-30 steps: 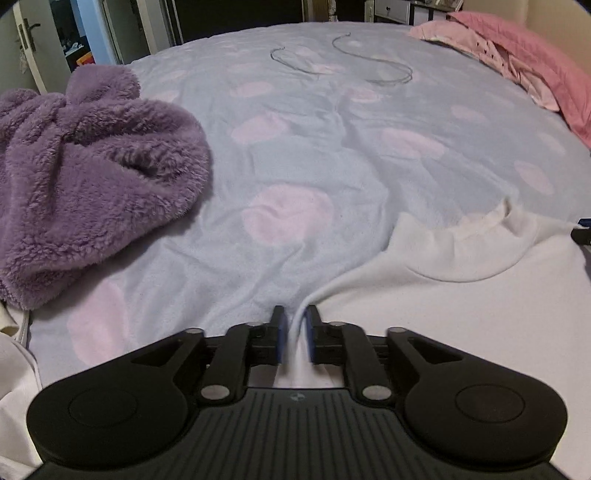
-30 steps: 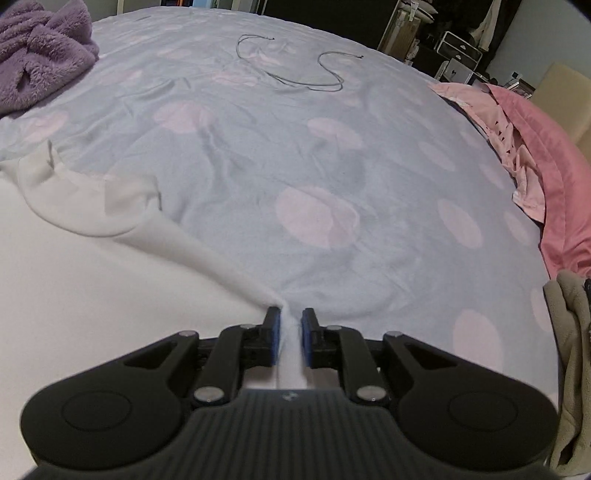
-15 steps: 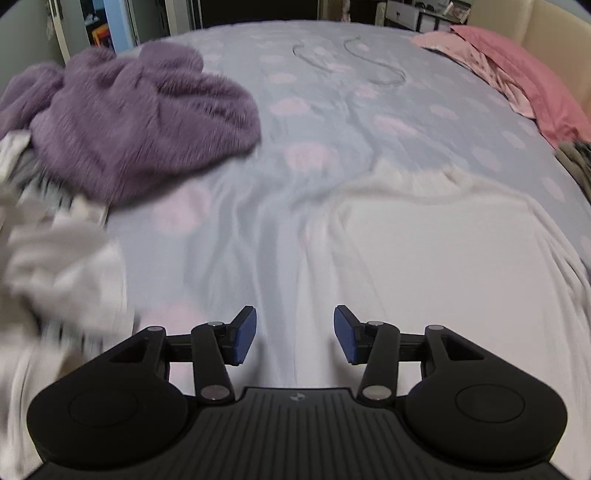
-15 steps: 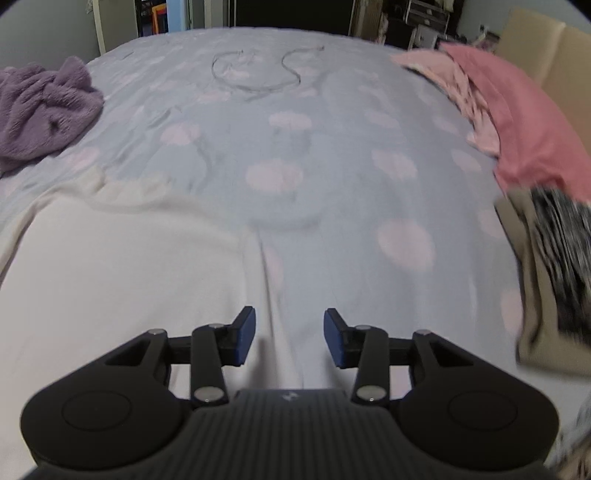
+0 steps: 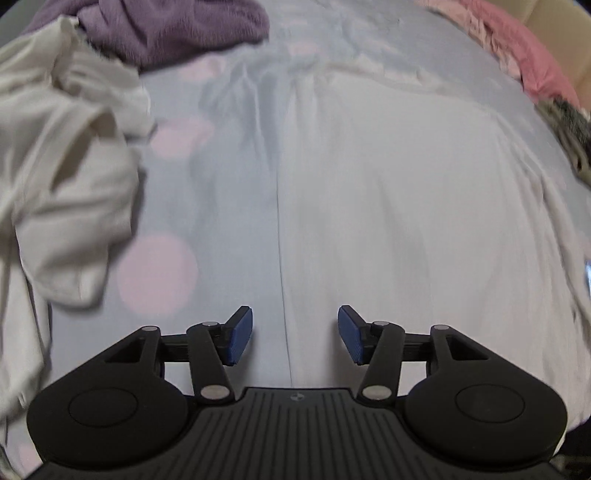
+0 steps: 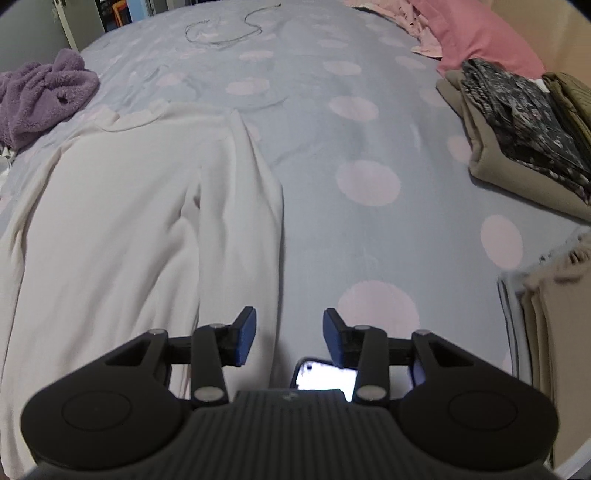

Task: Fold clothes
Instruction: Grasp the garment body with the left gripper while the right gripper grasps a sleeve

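A white long-sleeved top [image 5: 406, 206] lies spread flat on the blue bedsheet with pink dots [image 5: 221, 206], collar at the far end. It also shows in the right wrist view [image 6: 129, 221], its right sleeve folded along the body. My left gripper [image 5: 295, 334] is open and empty, above the top's left edge near the hem. My right gripper [image 6: 289, 336] is open and empty, above the top's right edge near the hem.
A crumpled cream garment [image 5: 62, 177] and a purple fleece [image 5: 166, 26] lie to the left. A stack of folded clothes [image 6: 524, 129] and pink bedding [image 6: 476, 37] lie to the right. A lit phone [image 6: 325, 376] lies under my right gripper. A thin cord [image 6: 225, 29] lies far off.
Both grippers let go of the top's shoulders, opened and drew back toward the hem end. The top now lies flat.
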### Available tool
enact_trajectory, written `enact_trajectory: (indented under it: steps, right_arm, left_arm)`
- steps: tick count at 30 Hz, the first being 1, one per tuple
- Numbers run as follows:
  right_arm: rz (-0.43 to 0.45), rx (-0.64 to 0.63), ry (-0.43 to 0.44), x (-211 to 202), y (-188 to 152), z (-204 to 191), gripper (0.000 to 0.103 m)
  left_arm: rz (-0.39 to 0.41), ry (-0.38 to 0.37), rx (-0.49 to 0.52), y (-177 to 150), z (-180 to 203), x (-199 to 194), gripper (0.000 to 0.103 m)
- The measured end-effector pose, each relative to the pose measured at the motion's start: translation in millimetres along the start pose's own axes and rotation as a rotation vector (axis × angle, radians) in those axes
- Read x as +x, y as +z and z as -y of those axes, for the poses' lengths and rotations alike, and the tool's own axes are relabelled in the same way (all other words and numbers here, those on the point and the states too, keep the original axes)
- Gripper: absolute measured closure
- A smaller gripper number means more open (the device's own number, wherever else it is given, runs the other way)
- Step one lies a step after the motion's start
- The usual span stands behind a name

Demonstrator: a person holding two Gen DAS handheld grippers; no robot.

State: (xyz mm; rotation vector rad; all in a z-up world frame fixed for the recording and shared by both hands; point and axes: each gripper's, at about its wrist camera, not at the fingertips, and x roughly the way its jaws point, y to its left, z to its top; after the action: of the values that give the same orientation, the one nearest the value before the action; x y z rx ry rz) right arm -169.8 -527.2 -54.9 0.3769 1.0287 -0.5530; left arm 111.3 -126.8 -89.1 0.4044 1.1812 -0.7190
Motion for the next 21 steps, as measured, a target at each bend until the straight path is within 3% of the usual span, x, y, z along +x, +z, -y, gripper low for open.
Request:
enact_trajectory:
  steps: [4, 7, 9, 10, 15, 21]
  right_arm:
    - [-0.026, 0.051, 0.060, -6.8, -9.6, 0.9, 0.060]
    - [-0.053, 0.018, 0.088, -8.5, -21.1, -10.5, 0.060]
    - [-0.082, -0.029, 0.090, -5.9, -30.2, -19.1, 0.060]
    - [-0.098, -0.051, 0.084, -3.9, -34.2, -23.3, 0.060]
    - [-0.122, -0.084, 0.063, 0.2, -43.6, -29.2, 0.060]
    - [-0.147, -0.072, 0.082, 12.3, -43.8, -29.8, 0.063]
  left_arm:
    - [-0.065, -0.007, -0.028, -21.1, 5.7, 11.8, 0.060]
    - [-0.079, 0.003, -0.011, -32.9, 13.8, 16.9, 0.072]
    - [-0.059, 0.010, 0.025, -36.9, 20.6, 15.8, 0.085]
    - [-0.053, -0.004, 0.033, -36.7, 22.8, 14.3, 0.097]
    - [0.000, 0.010, 0.054, -37.8, 29.7, 3.3, 0.098]
    - [0.151, -0.036, -0.137, -29.0, -1.8, -37.7, 0.098]
